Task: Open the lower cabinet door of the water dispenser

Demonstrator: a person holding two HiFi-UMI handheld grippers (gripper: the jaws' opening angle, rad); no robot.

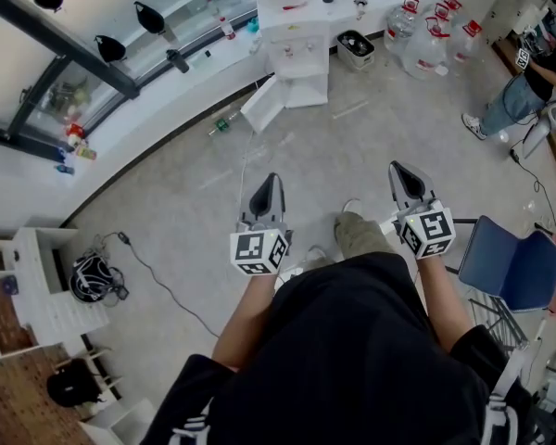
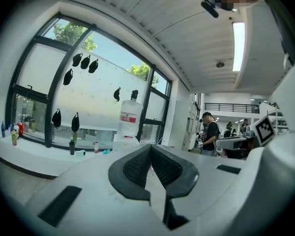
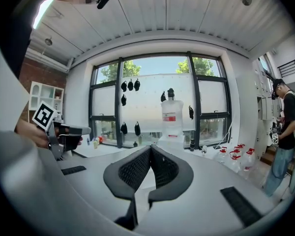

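Observation:
The white water dispenser [image 1: 295, 58] stands far ahead against the window ledge, a big bottle on top. Its lower cabinet door [image 1: 262, 106] hangs swung out to the left, leaving the cabinet open. My left gripper [image 1: 271, 180] and right gripper [image 1: 396, 167] are held side by side close to my body, well short of the dispenser, both shut with nothing between the pads. In the left gripper view the shut jaws [image 2: 151, 147] point toward the dispenser's bottle [image 2: 130, 118]. The right gripper view has its shut jaws [image 3: 151, 147] aimed at the same bottle [image 3: 171, 114].
Several water jugs [image 1: 428, 37] and a bin [image 1: 356, 49] stand right of the dispenser. A green bottle [image 1: 221, 125] lies on the floor. A blue chair [image 1: 506, 262] is at my right, a person [image 1: 524, 95] beyond it. A white shelf [image 1: 39, 290], bag [image 1: 94, 278] and cable are at left.

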